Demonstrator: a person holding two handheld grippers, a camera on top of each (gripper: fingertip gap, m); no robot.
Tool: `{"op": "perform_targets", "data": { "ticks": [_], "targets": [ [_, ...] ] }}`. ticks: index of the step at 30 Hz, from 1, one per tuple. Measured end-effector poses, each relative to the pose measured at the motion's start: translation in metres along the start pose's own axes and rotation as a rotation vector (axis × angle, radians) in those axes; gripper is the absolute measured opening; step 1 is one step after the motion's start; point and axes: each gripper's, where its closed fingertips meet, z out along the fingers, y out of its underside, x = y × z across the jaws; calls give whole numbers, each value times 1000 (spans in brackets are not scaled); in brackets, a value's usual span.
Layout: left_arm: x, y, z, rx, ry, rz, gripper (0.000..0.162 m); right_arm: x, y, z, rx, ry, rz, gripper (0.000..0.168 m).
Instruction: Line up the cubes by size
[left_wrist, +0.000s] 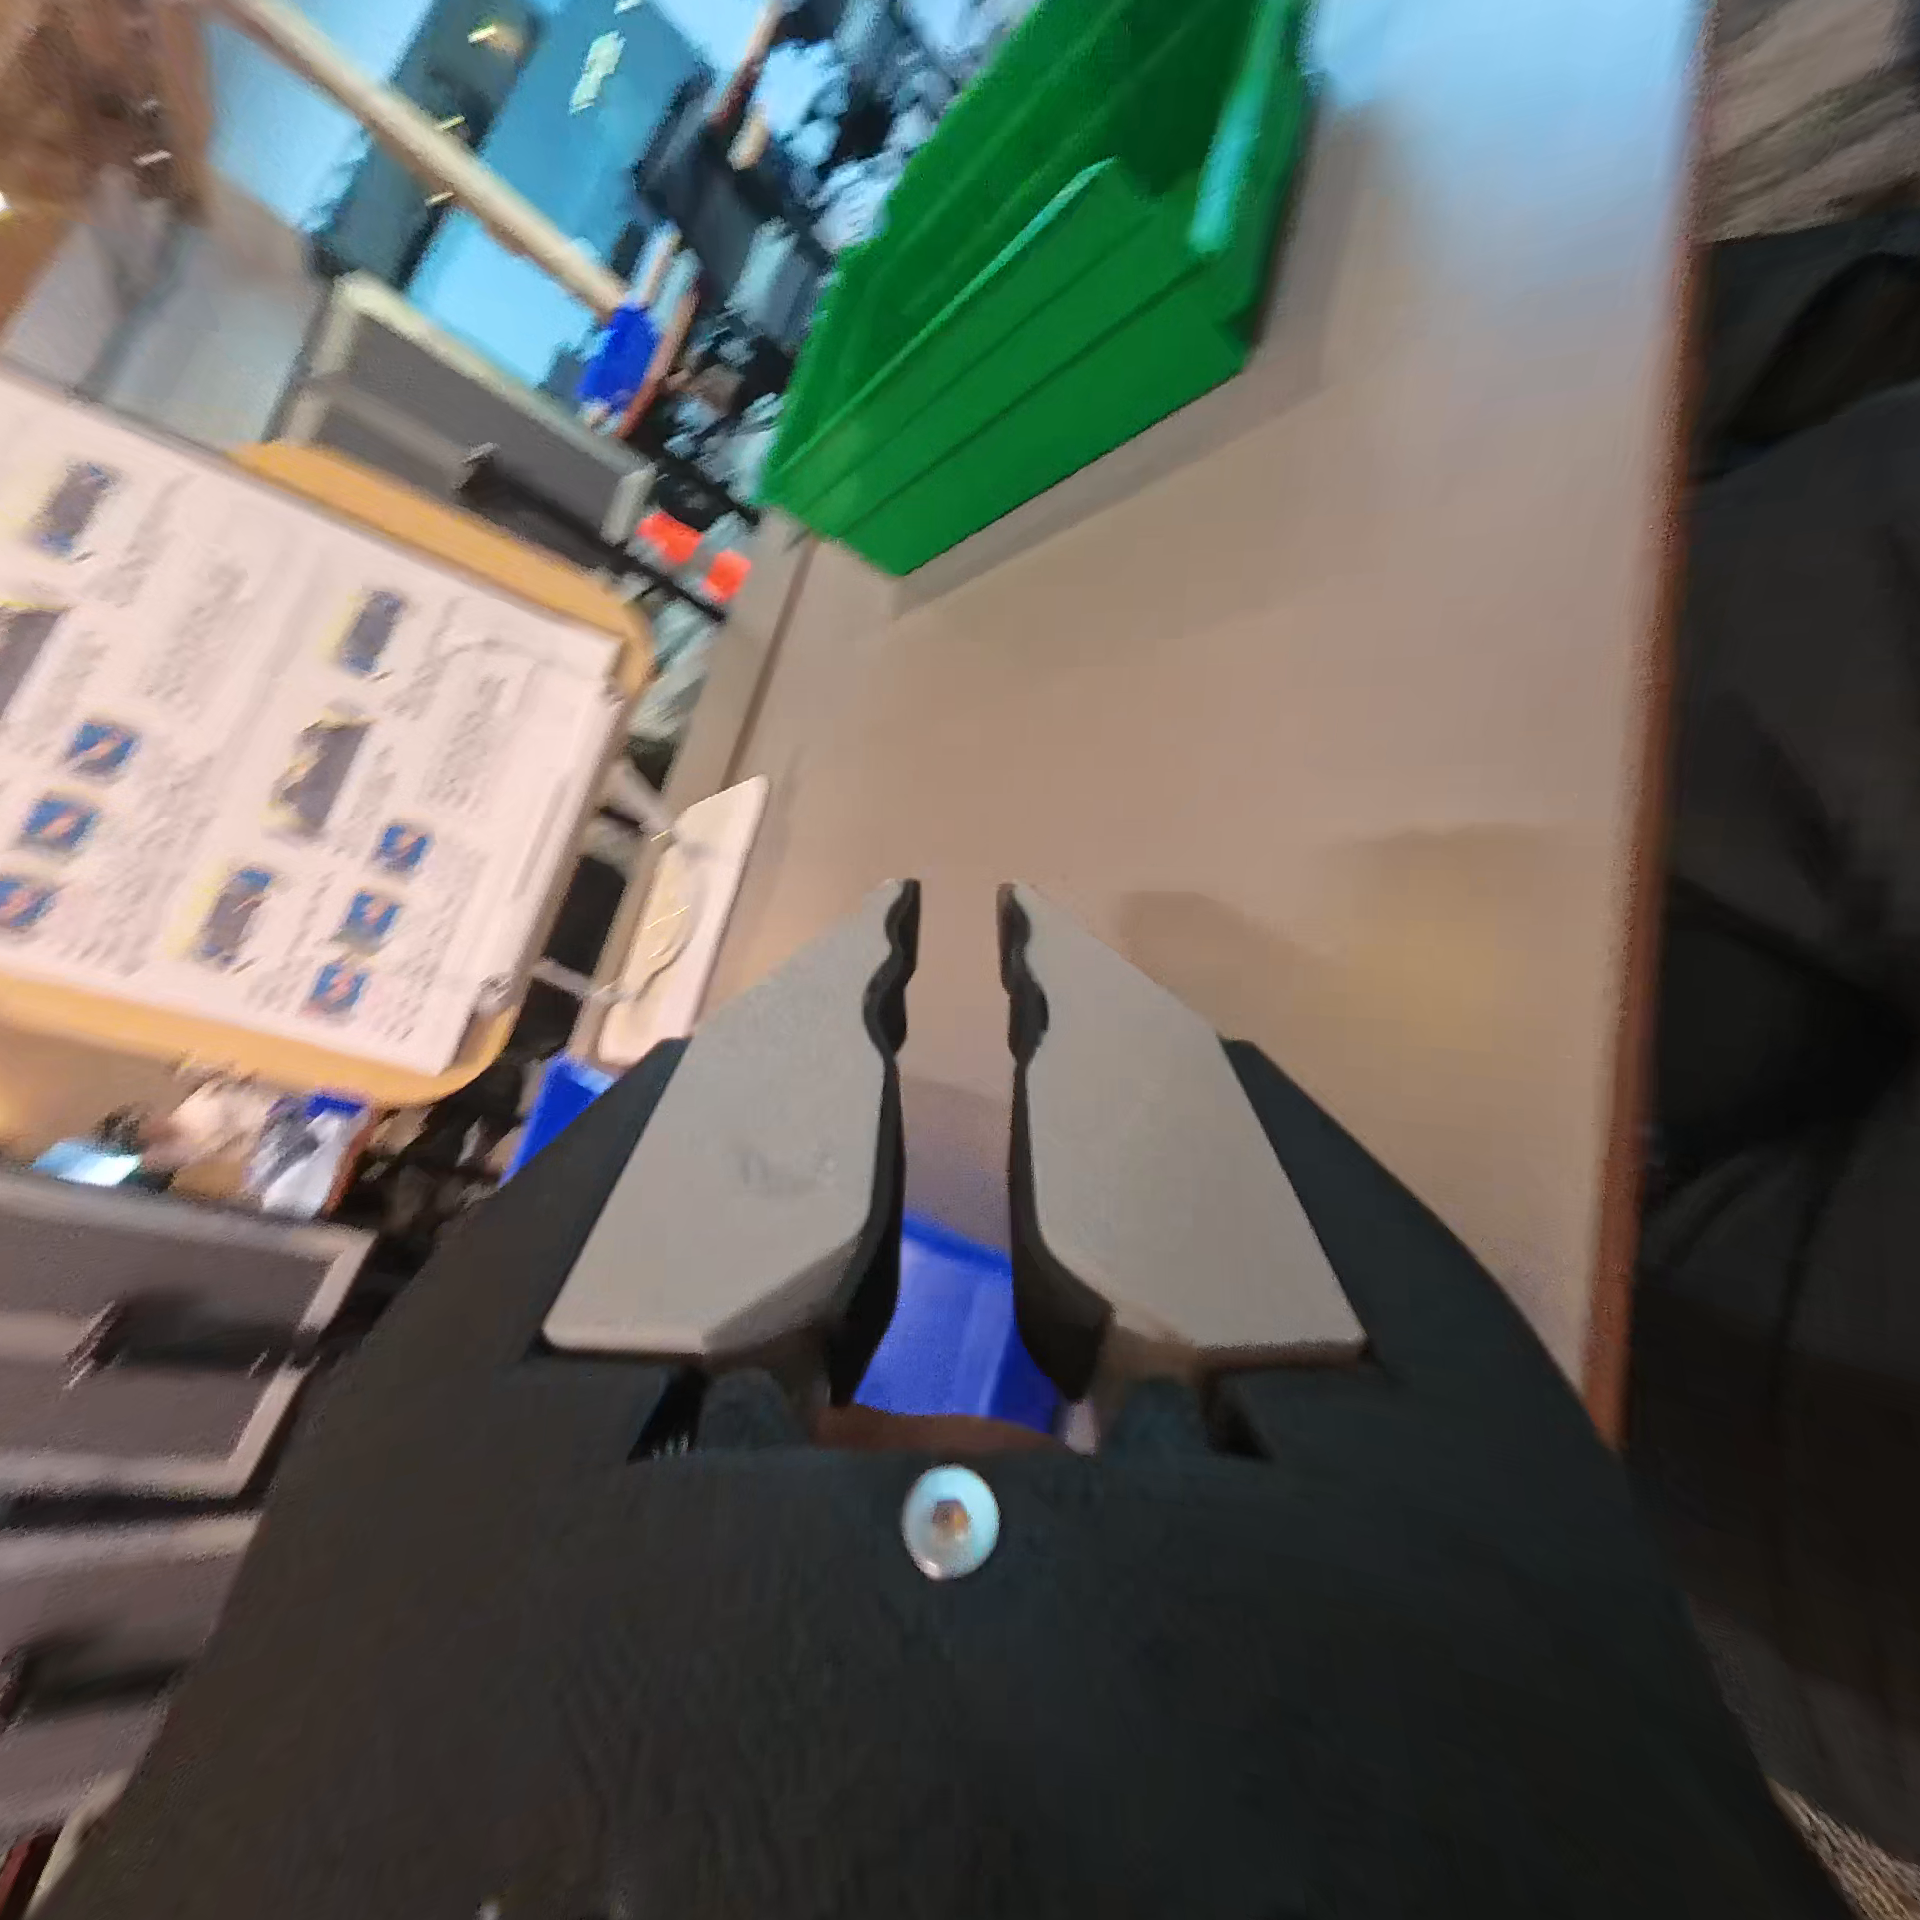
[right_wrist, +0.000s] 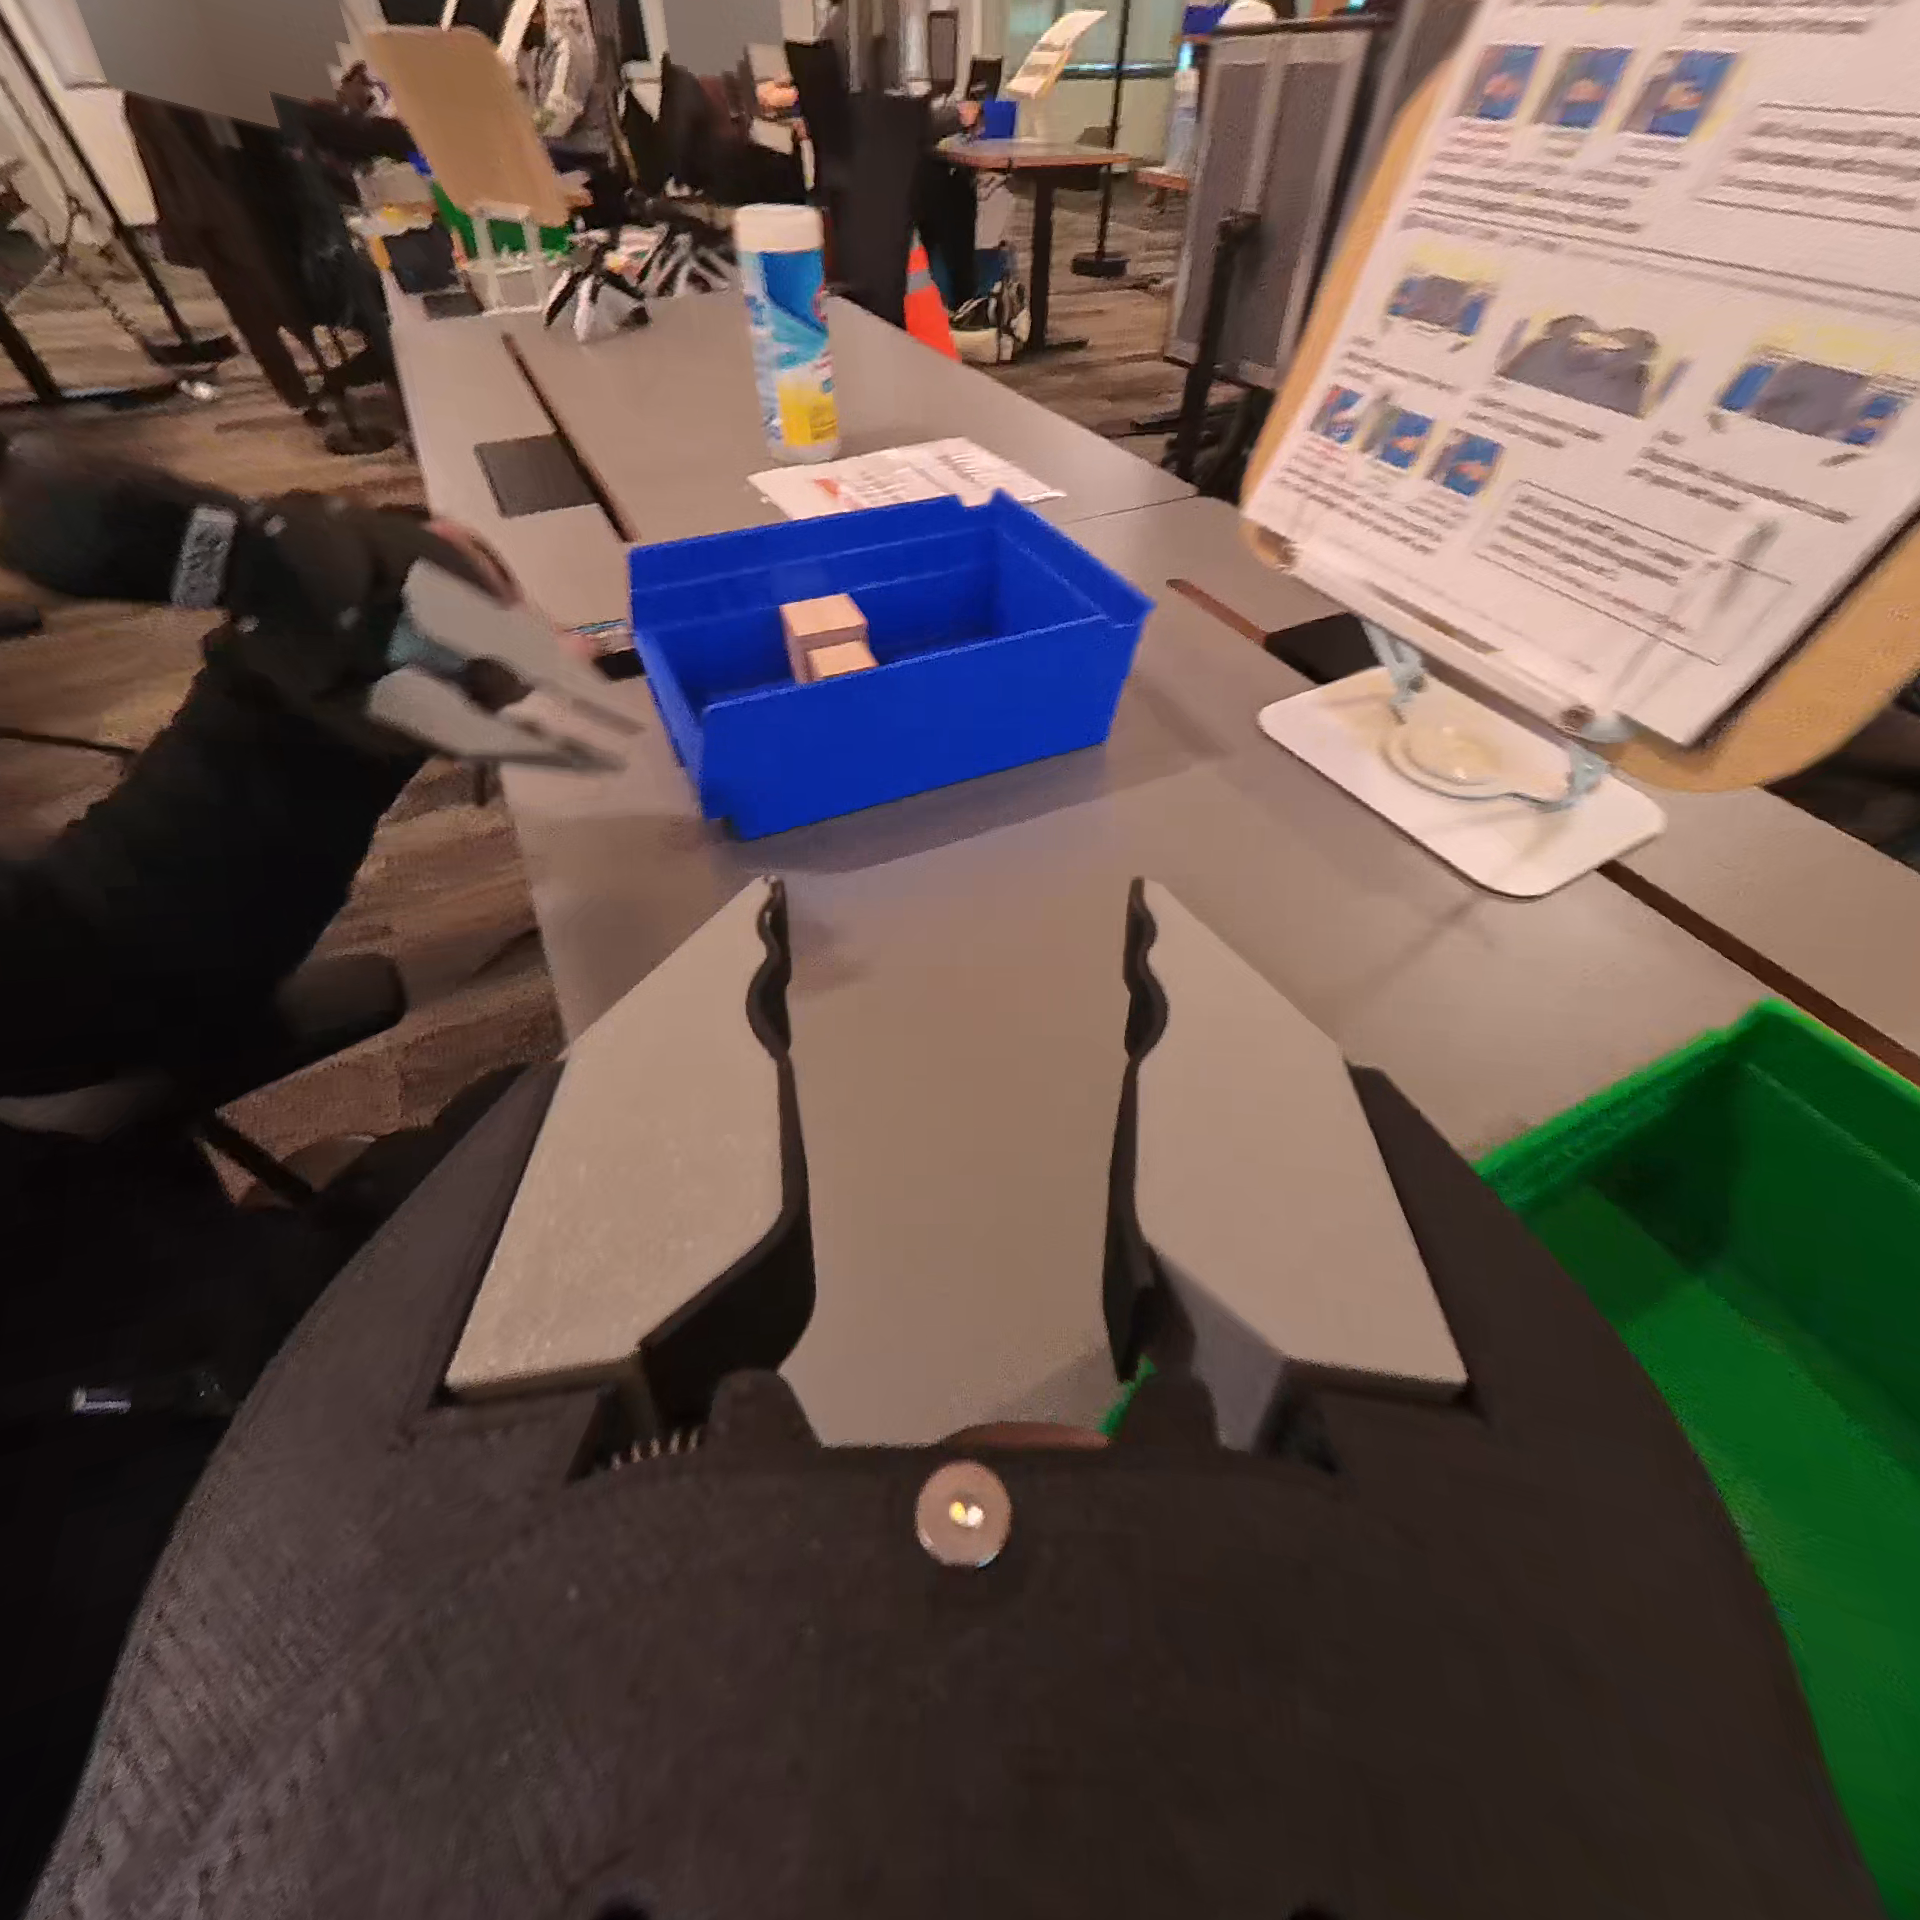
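Two wooden cubes (right_wrist: 826, 644) in the blue bin (right_wrist: 904, 717), touching one another near its middle, straight ahead of the right claw (right_wrist: 951, 904) and well beyond its tips; whether more lie hidden behind the bin wall cannot be told. Right claw wide, holding nothing, bare grey table (right_wrist: 956, 1091) between its fingers. Green bin (right_wrist: 1714, 1299) just to the right of that claw, near its base, what shows of the inside bare.

Left claw (left_wrist: 958, 904) narrow, a slim gap between the tips, nothing gripped, tilted hard so the table (left_wrist: 1299, 727) runs up the picture. Same green bin (left_wrist: 1039, 312) ahead of it and to the right, well beyond the tips. A patch of blue bin (left_wrist: 935, 1320) under the fingers near their roots, its contents hidden there.

Counted: two cubes seen, one blue bin, one green bin, two claws.

Only in the right wrist view: the cubes, the left claw (right_wrist: 582, 707) from outside, hovering just left of the blue bin with its fingers near together, a wipes canister (right_wrist: 790, 332) and a printed sheet (right_wrist: 904, 478) beyond the bin. An instruction board (right_wrist: 1621, 364) on a stand ahead to the right; in the left wrist view the same board (left_wrist: 270, 779) off to the left, blurred
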Motion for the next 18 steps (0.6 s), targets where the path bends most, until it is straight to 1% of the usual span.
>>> {"op": "perform_targets", "data": {
  "ticks": [2,4,5,6,8,9,11,14,16,18],
  "targets": [
    [-31,13,-7,-59,-150,-54,11,-21,5,2,-17,12,-56,64],
    [-64,26,-18,-106,-315,-127,9,-32,12,-3,-12,63,-107,66],
    [-81,33,-26,-131,-406,-178,8,-37,16,-6,9,71,-126,63],
    [-97,41,-35,-159,-497,-238,7,-43,19,-9,-4,55,-150,56],
    [-120,54,-51,-189,-630,-366,6,-41,24,-19,-63,99,-135,62],
    [-124,57,-55,-179,-651,-425,7,-40,22,-24,-40,123,-138,60],
    [-126,61,-58,-156,-644,-515,6,-43,11,-32,16,124,-139,57],
    [-132,69,-65,-163,-688,-563,6,-46,-1,-34,80,110,-100,57],
    [-135,77,-68,-170,-707,-599,6,-43,5,-28,50,111,-95,58],
    [-140,84,-72,-159,-738,-652,6,-33,14,-23,-1,155,-106,58]
  ]
}}
